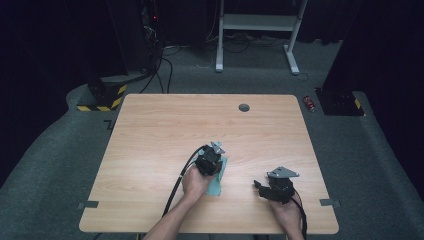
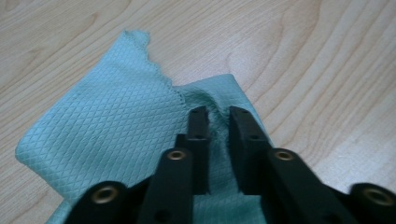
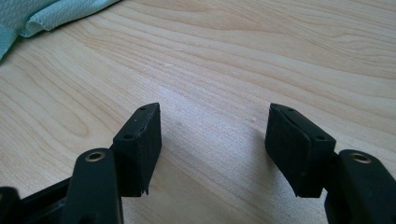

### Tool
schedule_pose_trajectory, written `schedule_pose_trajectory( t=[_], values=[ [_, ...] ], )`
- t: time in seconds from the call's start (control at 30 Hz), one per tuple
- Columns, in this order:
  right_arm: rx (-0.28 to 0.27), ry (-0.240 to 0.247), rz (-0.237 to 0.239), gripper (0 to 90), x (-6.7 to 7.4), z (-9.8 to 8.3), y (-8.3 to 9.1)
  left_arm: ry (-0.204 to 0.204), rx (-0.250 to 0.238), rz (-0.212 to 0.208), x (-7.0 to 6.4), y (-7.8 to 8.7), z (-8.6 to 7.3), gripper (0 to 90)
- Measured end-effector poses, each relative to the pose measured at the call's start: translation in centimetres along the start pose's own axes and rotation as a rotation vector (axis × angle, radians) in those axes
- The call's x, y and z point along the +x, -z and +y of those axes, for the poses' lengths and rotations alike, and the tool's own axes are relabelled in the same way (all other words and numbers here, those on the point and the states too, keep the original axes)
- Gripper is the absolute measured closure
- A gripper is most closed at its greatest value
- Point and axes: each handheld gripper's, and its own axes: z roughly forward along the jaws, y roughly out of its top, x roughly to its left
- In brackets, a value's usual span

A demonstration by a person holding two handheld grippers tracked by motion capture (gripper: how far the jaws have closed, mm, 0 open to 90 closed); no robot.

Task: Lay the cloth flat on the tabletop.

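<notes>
Wood table (image 1: 150,150) w/ light grain, rounded corners, small round hole (image 1: 244,107) near its far edge. Grey carpet floor (image 1: 45,165) all around, dark room behind. White desk frame (image 1: 255,30) stands far back, black cables on the floor far left, a yellow-and-black striped block (image 1: 102,100) by the table's far left corner, a small red thing (image 1: 310,103) on the floor far right. Bits of grey tape (image 1: 88,204) on the near left & near right table edges.

Cloth (image 2: 107,126) is light blue-green w/ a tiny diamond pattern, soft & crumpled, one corner w/ a wavy edge sticking up flat on the wood. It lies on the table a bit right of the middle, nearer the person's side.

Left gripper (image 2: 218,122) sits on the cloth, jaws squeezed close, pinching a little bunched-up fold of cloth between them. Right gripper (image 3: 215,140) is near the right, over bare wood, apart from the cloth, jaws spread wide w/ nothing between.
</notes>
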Motion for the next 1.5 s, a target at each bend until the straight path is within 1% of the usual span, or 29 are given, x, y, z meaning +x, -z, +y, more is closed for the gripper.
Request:
schedule_pose_trajectory(
  t=[0.03, 0.07, 0.1, 0.27, 0.37, 0.43, 0.47, 0.53, 0.6, 0.63, 0.67, 0.7, 0.73, 0.77, 0.8, 0.9, 0.93, 0.97, 1.0, 1.07, 1.1, 1.17, 1.27, 1.3, 1.43, 1.5],
  values=[
    [0.0, 0.0, 0.0, 36.2, 0.0, 0.0, 0.0, -0.014, -0.001, -0.001, 0.1, 0.4, 0.0, 86.2],
    [0.0, 0.0, 0.0, 36.2, 0.0, 0.0, 0.0, -0.014, -0.001, -0.001, 0.1, 0.4, 0.0, 87.5],
    [0.0, 0.0, 0.0, 36.2, 0.0, 0.0, 0.0, -0.016, -0.012, -0.008, 0.1, 0.7, -0.1, 88.3],
    [0.0, 0.0, 0.0, 36.2, 0.0, 0.0, 0.0, -0.017, -0.019, -0.016, 0.4, 1.2, -0.1, 89.1],
    [0.0, 0.0, 0.0, 36.2, 0.0, 0.0, 0.0, -0.003, -0.028, -0.025, 0.7, 1.4, -0.1, 89.5],
    [0.0, 0.0, 0.0, 36.1, 0.0, 0.0, 0.0, 0.013, -0.053, -0.035, 1.0, 1.9, -0.1, 89.5],
    [0.0, 0.0, 0.0, 36.1, 0.0, 0.0, 0.0, 0.013, -0.053, -0.035, 1.0, 1.9, -0.1, 89.5],
    [0.0, 0.001, 0.001, 36.1, 0.0, 0.0, 0.0, 0.025, -0.07, -0.042, 1.2, 2.4, -0.2, 89.4],
    [0.0, 0.0, 0.001, 36.0, 0.0, 0.0, 0.0, 0.037, -0.105, -0.037, 1.9, 3.7, -0.5, 89.4],
    [0.0, 0.0, 0.001, 36.0, 0.0, 0.0, 0.0, 0.037, -0.105, -0.037, 1.9, 3.7, -0.5, 89.4],
    [0.0, 0.0, 0.001, 36.0, 0.0, 0.0, 0.0, 0.048, -0.127, -0.03, 2.6, 4.7, -0.8, 89.4],
    [0.0, 0.0, 0.001, 36.0, 0.0, 0.0, 0.0, 0.048, -0.127, -0.03, 2.6, 4.7, -0.8, 89.4],
    [0.0, 0.0, 0.001, 36.0, 0.0, 0.0, 0.0, 0.06, -0.141, -0.028, 3.0, 5.2, -1.0, 89.4],
    [0.0, 0.0, 0.001, 36.0, 0.0, 0.0, 0.0, 0.086, -0.164, -0.021, 3.9, 6.3, -1.5, 89.4],
    [0.0, 0.0, 0.001, 36.0, 0.0, 0.0, 0.0, 0.086, -0.164, -0.021, 3.9, 6.3, -1.5, 89.4],
    [0.0, 0.0, 0.0, 36.0, 0.0, 0.0, 0.0, 0.123, -0.184, -0.003, 5.4, 7.7, -2.4, 89.4],
    [0.0, 0.0, 0.0, 36.0, 0.0, 0.0, 0.0, 0.15, -0.191, 0.012, 6.3, 8.3, -3.2, 89.3],
    [0.0, 0.001, 0.0, 36.0, 0.0, 0.0, 0.0, 0.164, -0.194, 0.016, 6.8, 8.5, -3.7, 89.2],
    [0.001, 0.0, 0.0, 36.0, 0.0, 0.0, 0.0, 0.176, -0.192, 0.018, 7.1, 8.7, -4.0, 89.2],
    [0.0, 0.001, -0.001, 36.0, 0.0, 0.0, 0.0, 0.22, -0.188, 0.015, 8.0, 8.8, -5.0, 89.0],
    [0.0, 0.001, 0.0, 36.0, 0.0, 0.0, 0.0, 0.22, -0.188, 0.015, 8.0, 8.8, -5.0, 88.9],
    [0.0, 0.001, 0.0, 36.0, 0.0, 0.0, 0.0, 0.227, -0.175, 0.022, 8.5, 8.8, -5.7, 88.7],
    [0.0, 0.001, -0.001, 36.0, 0.0, 0.0, 0.0, 0.235, -0.147, 0.045, 8.9, 8.3, -6.6, 88.5],
    [0.0, 0.001, -0.001, 36.0, 0.0, 0.0, 0.0, 0.245, -0.136, 0.053, 9.2, 8.1, -7.0, 88.6],
    [0.0, 0.001, -0.001, 36.0, 0.0, 0.0, 0.0, 0.247, -0.118, 0.069, 9.6, 7.7, -7.3, 88.6],
    [0.0, 0.001, -0.001, 35.9, 0.0, 0.0, 0.0, 0.242, -0.094, 0.087, 9.8, 7.2, -7.5, 88.6]
  ],
)
